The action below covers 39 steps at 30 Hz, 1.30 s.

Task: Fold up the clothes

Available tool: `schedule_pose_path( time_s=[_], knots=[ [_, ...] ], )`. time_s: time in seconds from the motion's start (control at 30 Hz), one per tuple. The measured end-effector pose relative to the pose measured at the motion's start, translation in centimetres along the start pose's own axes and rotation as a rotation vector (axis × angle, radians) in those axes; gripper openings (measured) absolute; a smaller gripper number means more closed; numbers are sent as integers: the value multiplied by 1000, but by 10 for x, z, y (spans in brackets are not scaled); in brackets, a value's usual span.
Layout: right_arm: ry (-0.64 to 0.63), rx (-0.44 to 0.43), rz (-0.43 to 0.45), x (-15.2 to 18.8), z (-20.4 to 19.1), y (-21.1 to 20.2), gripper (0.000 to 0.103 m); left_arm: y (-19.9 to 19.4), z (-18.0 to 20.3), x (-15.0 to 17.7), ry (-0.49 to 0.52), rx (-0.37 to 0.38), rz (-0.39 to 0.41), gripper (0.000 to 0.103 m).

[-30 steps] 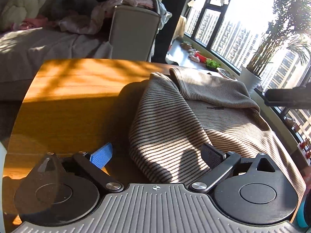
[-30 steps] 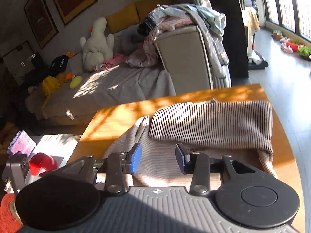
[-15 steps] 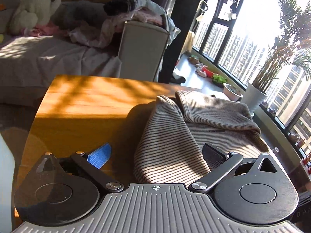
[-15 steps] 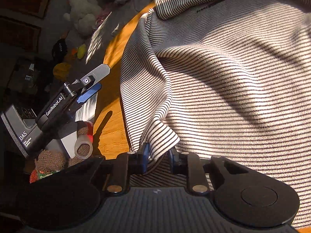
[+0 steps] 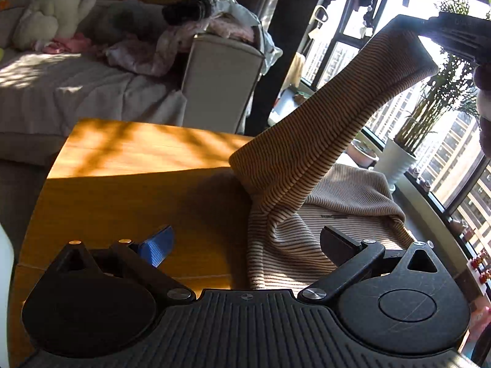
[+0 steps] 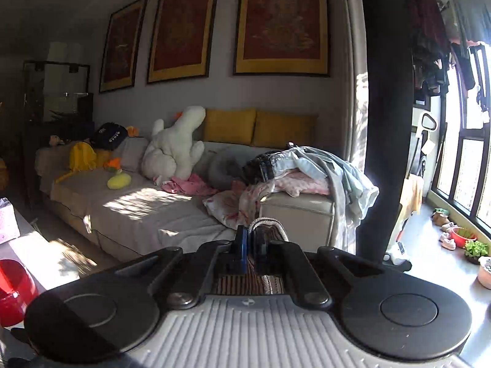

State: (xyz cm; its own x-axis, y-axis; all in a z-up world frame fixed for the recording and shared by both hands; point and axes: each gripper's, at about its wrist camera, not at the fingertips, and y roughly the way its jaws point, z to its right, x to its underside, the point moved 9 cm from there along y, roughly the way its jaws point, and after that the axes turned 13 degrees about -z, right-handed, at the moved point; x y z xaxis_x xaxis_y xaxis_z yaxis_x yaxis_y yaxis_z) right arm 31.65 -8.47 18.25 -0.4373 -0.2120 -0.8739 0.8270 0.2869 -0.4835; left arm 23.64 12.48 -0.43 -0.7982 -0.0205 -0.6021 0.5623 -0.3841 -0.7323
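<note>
Sunlit living room fills both views: a grey sofa (image 6: 129,211) runs across the middle of the right wrist view, with three framed pictures (image 6: 282,21) on the wall above it and tall windows (image 5: 454,159) at the right edge of the left wrist view. Below the sofa in the left wrist view, a wooden surface (image 5: 122,178) takes up the centre left, half in shade. On its right side lies the striped sweater (image 5: 322,214); one part of it rises steeply to the upper right of the frame, where the right gripper (image 5: 454,35) holds it up. On the sofa sits a white plush goose (image 6: 175,150), left of a heap of clothes (image 6: 300,168) on the sofa arm. The right gripper (image 6: 250,245) has its fingers pinched together on a fold of the sweater. The left gripper (image 5: 245,245), low in its frame, has its fingers spread wide, the right one over the sweater.
</note>
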Motion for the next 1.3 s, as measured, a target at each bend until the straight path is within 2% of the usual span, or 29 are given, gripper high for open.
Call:
schedule_pose_path(
  time_s=[0.1,0.3,0.4,0.53,0.57,0.63,0.67,0.77,0.83,0.87,0.97,1.13,1.23,1.3],
  knots=[
    [62,33,-50,28,37,15,4,12,18,-4,40,19,-10,103],
    [246,79,-175,123,112,39,4,40,61,-21,109,47,10,103],
    [355,82,-272,176,136,58,4,54,78,-33,111,86,37,103],
    [376,158,-395,236,151,81,8,78,91,-41,116,127,57,103],
    [384,161,-384,241,153,80,11,87,93,-41,124,122,54,103],
    [403,160,-369,242,154,75,13,108,89,-38,143,63,15,103],
    [402,173,-359,239,153,71,18,116,86,-36,148,35,-3,103],
    [384,201,-297,227,146,53,19,123,76,-30,154,14,5,103],
    [387,176,-239,220,136,41,19,119,73,-29,148,2,14,103],
    [399,132,-227,219,127,38,19,120,71,-28,154,-33,8,103],
    [431,30,-273,229,103,43,20,119,70,-23,187,-106,-14,103],
    [360,55,-299,244,87,67,20,110,61,-16,185,-144,-18,103],
    [301,66,-297,241,83,78,20,108,44,-15,116,-156,-51,103],
    [285,64,-302,238,83,84,19,104,34,-15,76,-148,-42,103]
  ],
)
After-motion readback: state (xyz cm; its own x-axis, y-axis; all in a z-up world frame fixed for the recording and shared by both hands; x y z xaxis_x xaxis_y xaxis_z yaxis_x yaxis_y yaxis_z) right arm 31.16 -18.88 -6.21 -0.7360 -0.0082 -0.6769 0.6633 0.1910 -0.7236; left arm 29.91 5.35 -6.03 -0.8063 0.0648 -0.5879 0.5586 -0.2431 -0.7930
